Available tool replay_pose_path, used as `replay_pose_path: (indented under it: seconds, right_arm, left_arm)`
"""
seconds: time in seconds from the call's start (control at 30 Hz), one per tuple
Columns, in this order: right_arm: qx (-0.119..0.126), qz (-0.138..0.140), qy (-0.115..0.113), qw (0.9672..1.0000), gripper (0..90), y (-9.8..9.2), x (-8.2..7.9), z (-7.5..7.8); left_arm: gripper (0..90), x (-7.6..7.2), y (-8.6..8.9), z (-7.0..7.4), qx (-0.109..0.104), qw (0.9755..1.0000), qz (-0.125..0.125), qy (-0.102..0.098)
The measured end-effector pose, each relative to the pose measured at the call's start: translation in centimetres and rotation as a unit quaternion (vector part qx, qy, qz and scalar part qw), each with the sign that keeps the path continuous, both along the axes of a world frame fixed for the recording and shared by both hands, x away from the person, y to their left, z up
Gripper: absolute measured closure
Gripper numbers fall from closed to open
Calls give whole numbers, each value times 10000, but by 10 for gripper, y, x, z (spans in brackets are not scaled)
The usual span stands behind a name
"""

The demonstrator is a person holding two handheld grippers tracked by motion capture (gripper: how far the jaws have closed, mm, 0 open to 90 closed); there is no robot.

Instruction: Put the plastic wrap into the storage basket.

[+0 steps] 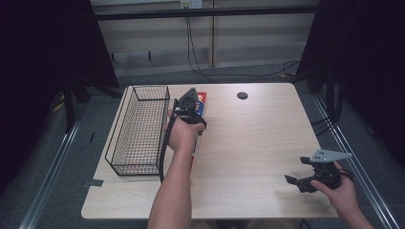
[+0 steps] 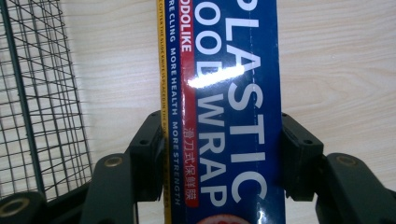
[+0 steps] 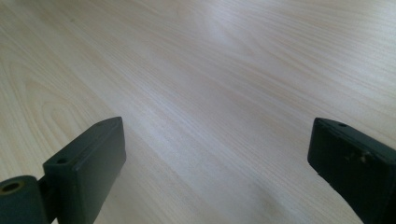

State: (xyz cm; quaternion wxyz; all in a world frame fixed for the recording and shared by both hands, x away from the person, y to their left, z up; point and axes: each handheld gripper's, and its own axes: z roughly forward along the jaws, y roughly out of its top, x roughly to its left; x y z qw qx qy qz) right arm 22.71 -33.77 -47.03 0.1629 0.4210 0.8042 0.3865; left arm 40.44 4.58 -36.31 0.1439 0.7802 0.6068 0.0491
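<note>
A long blue box of plastic wrap (image 2: 224,93) with white lettering and a yellow edge runs between the jaws of my left gripper (image 2: 219,140), whose pads (image 2: 149,149) press on its two long sides. In the high view the left gripper (image 1: 191,106) is held above the table just right of the wire basket, and the box's red and blue end (image 1: 204,99) pokes out beyond it. My right gripper (image 1: 296,170) rests low near the table's front right corner, its jaws wide apart. In its own view the right gripper (image 3: 217,154) has only bare wood between them.
A black wire basket (image 1: 150,87) stands along the table's left side, and its mesh (image 2: 37,102) sits just left of the box. A dark round hole (image 1: 242,95) marks the wooden tabletop (image 1: 258,143) near the far edge. Cables hang behind the table.
</note>
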Motion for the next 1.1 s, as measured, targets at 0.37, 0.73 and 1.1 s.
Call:
replay_pose_path:
  seconds: [0.37,0.73,1.1]
  right_arm:
    - [0,5,-26,10000,44,-2,0,0]
    - [-5,36,10,10000,45,-1,0,0]
    - [-13,46,-1,10000,45,-1,1,-1]
  left_arm:
    - [438,4,11,16,-63,10000,60,3]
    - [438,8,23,32,28,9999,139,-25]
    - [437,10,37,45,108,9997,196,-36]
